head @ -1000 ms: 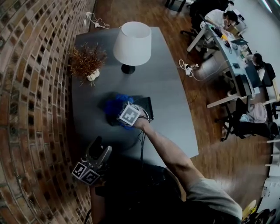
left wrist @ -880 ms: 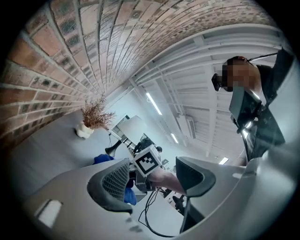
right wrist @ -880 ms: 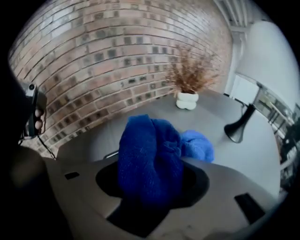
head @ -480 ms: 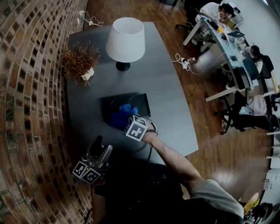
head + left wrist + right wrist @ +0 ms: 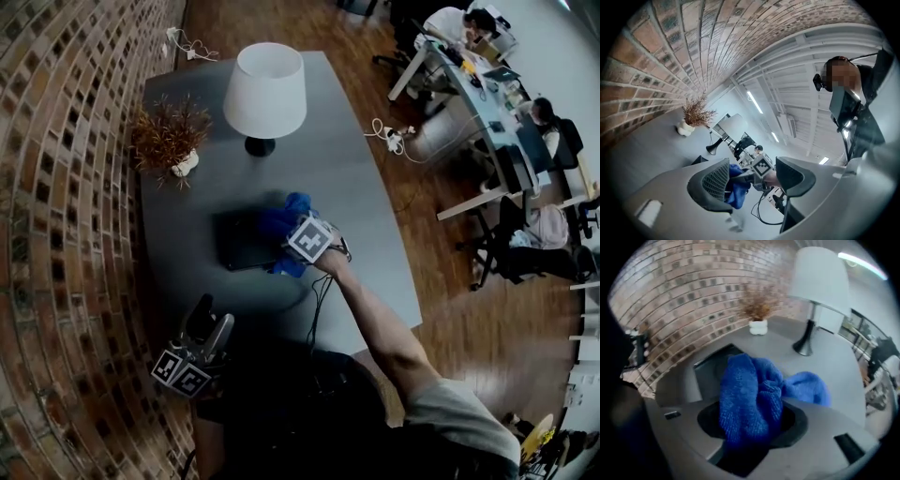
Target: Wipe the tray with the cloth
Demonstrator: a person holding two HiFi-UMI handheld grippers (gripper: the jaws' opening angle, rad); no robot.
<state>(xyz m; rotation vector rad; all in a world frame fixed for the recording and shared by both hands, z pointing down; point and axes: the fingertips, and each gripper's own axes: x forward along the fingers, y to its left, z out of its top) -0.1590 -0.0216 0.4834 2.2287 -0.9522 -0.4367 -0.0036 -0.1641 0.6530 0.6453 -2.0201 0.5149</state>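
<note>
pinching cloth (image 5: pixel 749 390): right gripper (image 5: pixel 752 423) jaws seen in own view, not head view

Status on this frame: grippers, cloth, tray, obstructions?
Right gripper shut on blue cloth, at edge of tray. Left gripper open, empty, held aside. Lamp and plant stand clear of tray.

The blue cloth (image 5: pixel 750 394) bunched in the right gripper (image 5: pixel 752 420) hides its pads and the near right corner of the tray (image 5: pixel 710 369). In the head view, cloth and gripper cover the tray's right end. The right gripper view is blurred throughout.
</note>
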